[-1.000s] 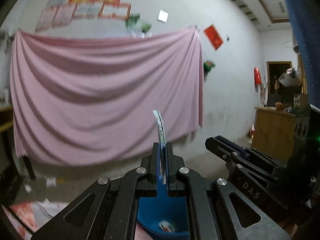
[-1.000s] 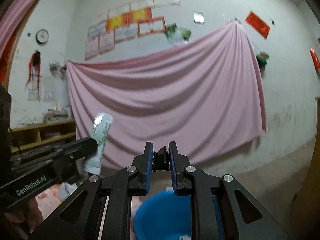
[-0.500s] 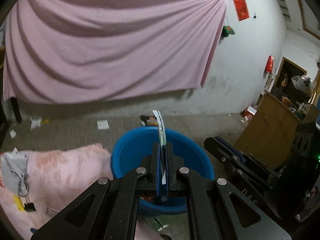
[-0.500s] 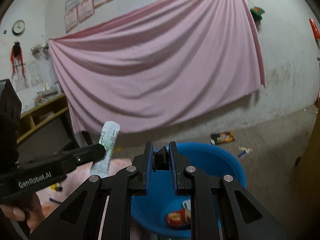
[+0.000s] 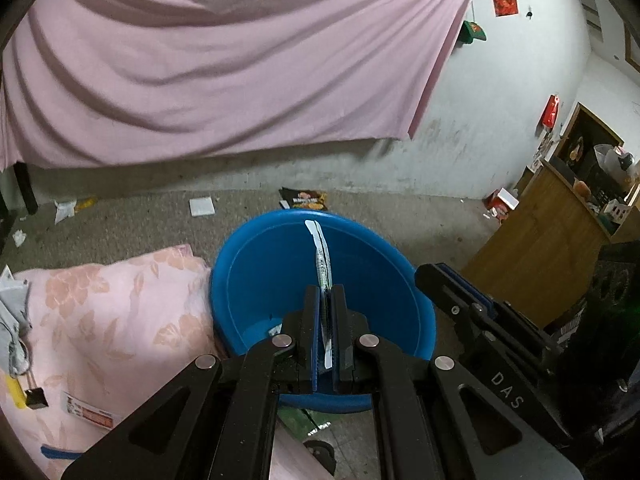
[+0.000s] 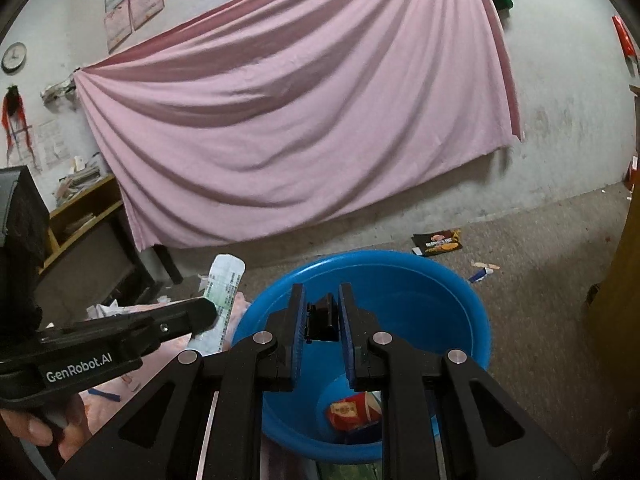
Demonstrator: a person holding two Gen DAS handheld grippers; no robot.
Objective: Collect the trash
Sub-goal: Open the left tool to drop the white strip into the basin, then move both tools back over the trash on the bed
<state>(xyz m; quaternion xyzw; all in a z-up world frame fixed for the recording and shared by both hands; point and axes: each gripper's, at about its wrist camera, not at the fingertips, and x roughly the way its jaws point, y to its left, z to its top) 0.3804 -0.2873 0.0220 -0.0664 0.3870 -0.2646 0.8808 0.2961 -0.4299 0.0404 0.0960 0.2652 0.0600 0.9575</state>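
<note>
Holding a sachet [image 5: 322, 256] and a binder clip [image 6: 320, 318], both tongs hover over the blue basin [image 5: 256, 264]; floor wrappers [image 6: 438, 242] remain.

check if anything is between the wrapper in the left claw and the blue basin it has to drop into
Nothing visible blocks it. The left claw holds the wrapper above the open blue basin, with only air below.

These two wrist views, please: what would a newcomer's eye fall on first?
The big pink sheet draped across the back wall. Below it, a blue plastic basin stands on the floor beside a floral pink cloth, with a red wrapper inside. The left gripper pinches a white sachet above the basin.
</note>
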